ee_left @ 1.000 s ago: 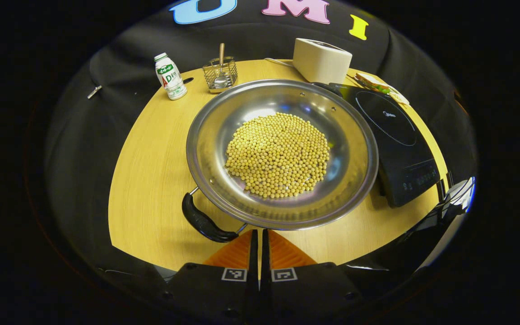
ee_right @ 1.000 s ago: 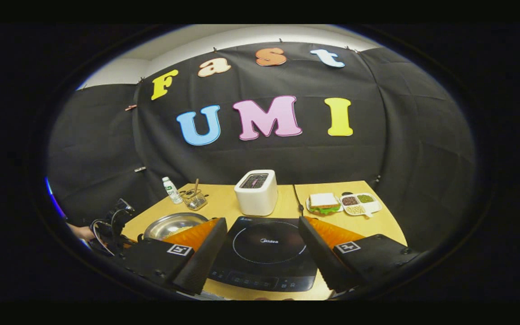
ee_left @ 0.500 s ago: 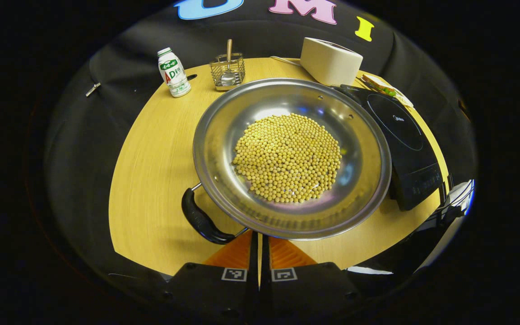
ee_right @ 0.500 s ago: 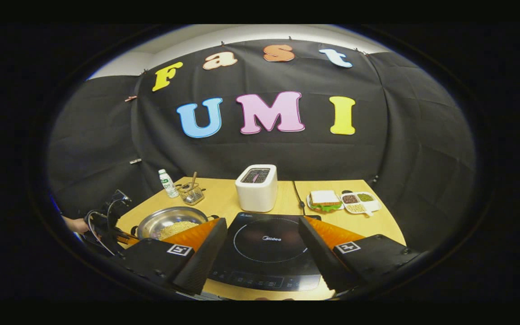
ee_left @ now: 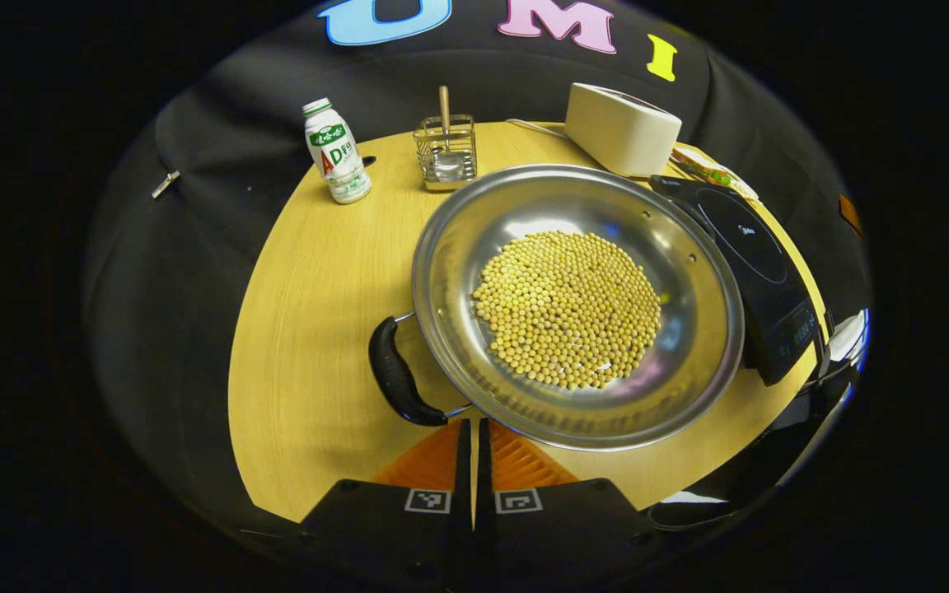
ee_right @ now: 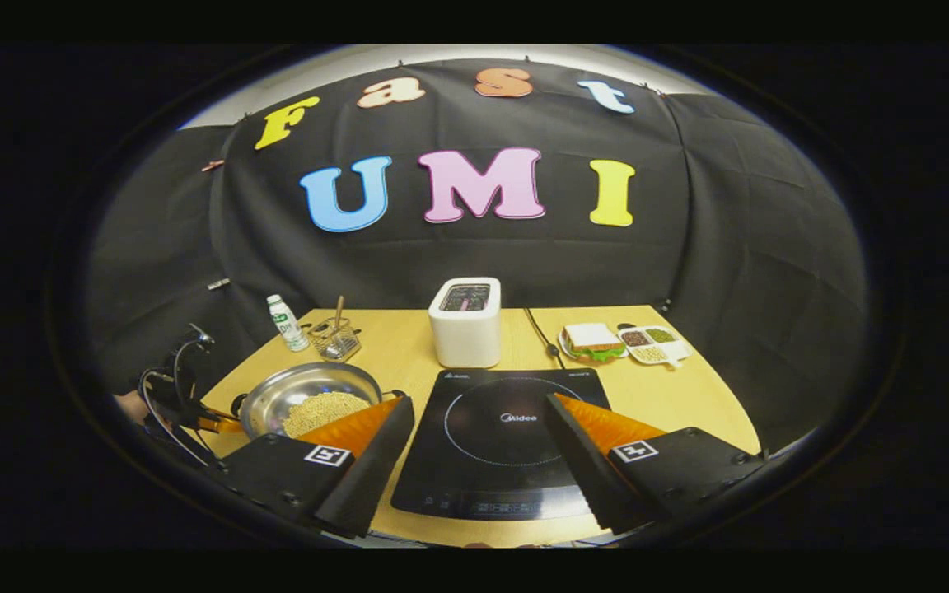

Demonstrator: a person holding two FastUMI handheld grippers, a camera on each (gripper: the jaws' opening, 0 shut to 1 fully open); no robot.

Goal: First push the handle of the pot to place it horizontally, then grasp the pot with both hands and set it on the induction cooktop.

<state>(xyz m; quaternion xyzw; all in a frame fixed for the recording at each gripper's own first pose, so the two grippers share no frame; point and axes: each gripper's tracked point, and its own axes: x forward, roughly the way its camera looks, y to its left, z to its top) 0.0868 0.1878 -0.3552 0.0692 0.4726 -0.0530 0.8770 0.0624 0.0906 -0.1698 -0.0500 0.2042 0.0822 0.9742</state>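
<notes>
Pot (ee_left: pixel 577 305) handle (ee_left: pixel 395 375) sat beside closed, empty left gripper (ee_left: pixel 474 441); push slowly sideways, beans (ee_left: pixel 567 306) loose. Right gripper (ee_right: pixel 479 449) wide open, empty.

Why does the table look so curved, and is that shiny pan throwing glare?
Left gripper view: the fisheye lens bows the table into a rounded shape, and the pot shows bright reflections on its steel wall above the beans; its handle casts a soft shadow. Right gripper view: the induction cooktop looks sharp and evenly lit.
</notes>
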